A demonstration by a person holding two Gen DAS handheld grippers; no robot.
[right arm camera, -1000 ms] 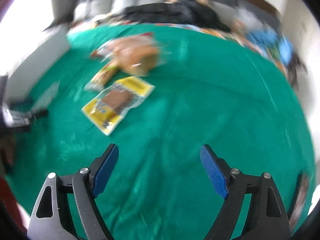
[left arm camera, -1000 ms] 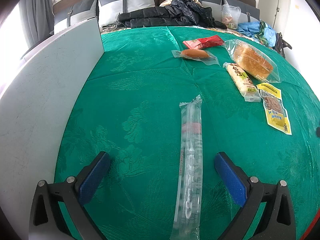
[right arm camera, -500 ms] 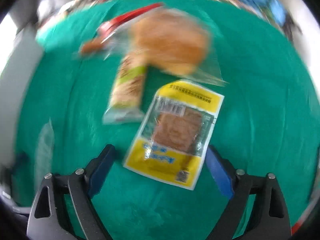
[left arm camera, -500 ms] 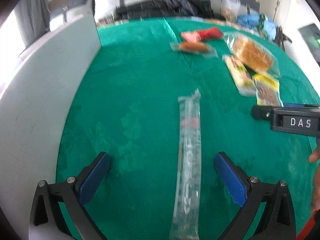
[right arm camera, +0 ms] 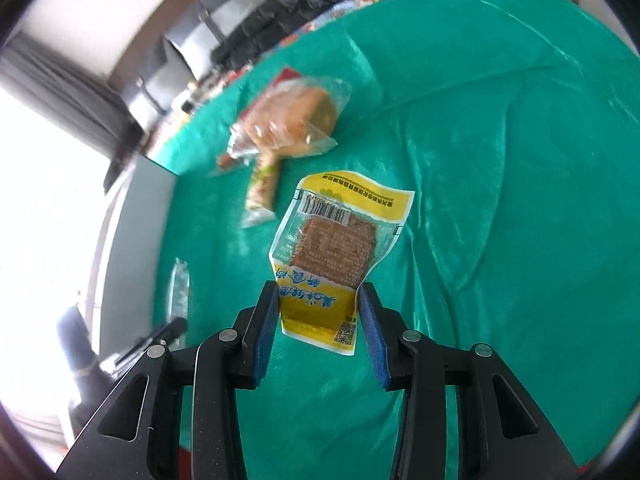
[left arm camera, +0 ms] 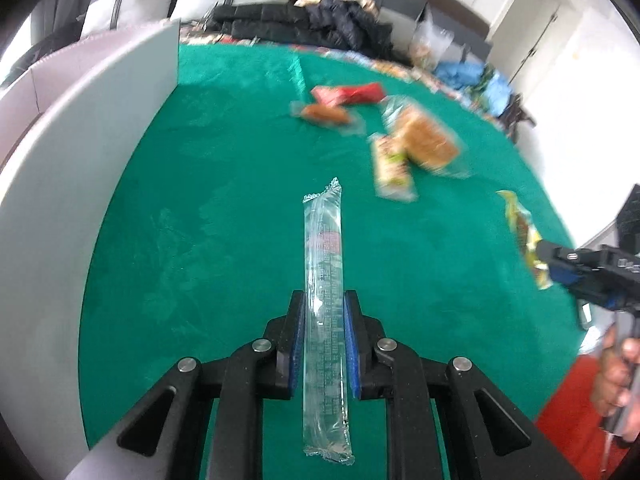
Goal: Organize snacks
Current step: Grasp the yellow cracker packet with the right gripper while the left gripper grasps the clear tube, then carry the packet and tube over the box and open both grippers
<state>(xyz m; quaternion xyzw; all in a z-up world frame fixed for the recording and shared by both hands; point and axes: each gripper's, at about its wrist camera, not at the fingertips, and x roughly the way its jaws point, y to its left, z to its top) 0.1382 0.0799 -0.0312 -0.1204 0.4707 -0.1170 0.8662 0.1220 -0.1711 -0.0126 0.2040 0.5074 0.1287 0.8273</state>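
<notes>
Pinched the long clear packet (left arm camera: 323, 292) in the left gripper (left arm camera: 323, 332), right gripper (right arm camera: 318, 320) closing on the yellow pouch (right arm camera: 332, 248); best lifted level, unsqueezed.

Each black plastic gripper, left (left arm camera: 323, 320) and right (right arm camera: 318, 312), has triangular cut-outs in its linkage arms, round silver screws at the pivots behind the tips, and blue pads (right arm camera: 370, 330) lining the fingers.
</notes>
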